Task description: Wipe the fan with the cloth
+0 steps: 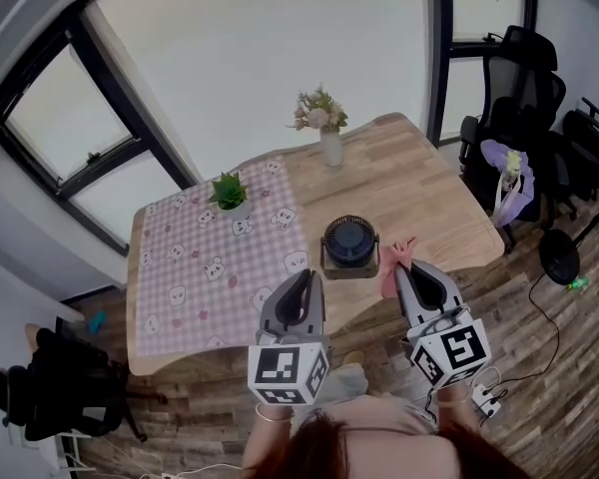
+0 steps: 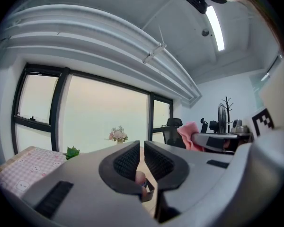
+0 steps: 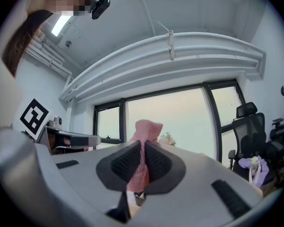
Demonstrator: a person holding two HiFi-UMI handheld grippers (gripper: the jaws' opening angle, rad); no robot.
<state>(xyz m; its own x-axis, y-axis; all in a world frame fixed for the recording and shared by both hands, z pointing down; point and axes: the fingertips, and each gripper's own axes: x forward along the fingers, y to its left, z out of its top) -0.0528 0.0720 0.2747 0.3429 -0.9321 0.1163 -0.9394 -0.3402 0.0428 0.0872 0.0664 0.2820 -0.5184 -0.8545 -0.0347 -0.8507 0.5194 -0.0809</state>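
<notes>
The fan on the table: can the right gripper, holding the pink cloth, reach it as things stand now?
Probably yes. The right gripper, shut on the cloth, hangs just right of the fan, and nothing stands between them; the vase and plant are farther back.

flower vase [image 1: 329,146], potted plant [image 1: 230,194], checked tablecloth [image 1: 195,267]
</notes>
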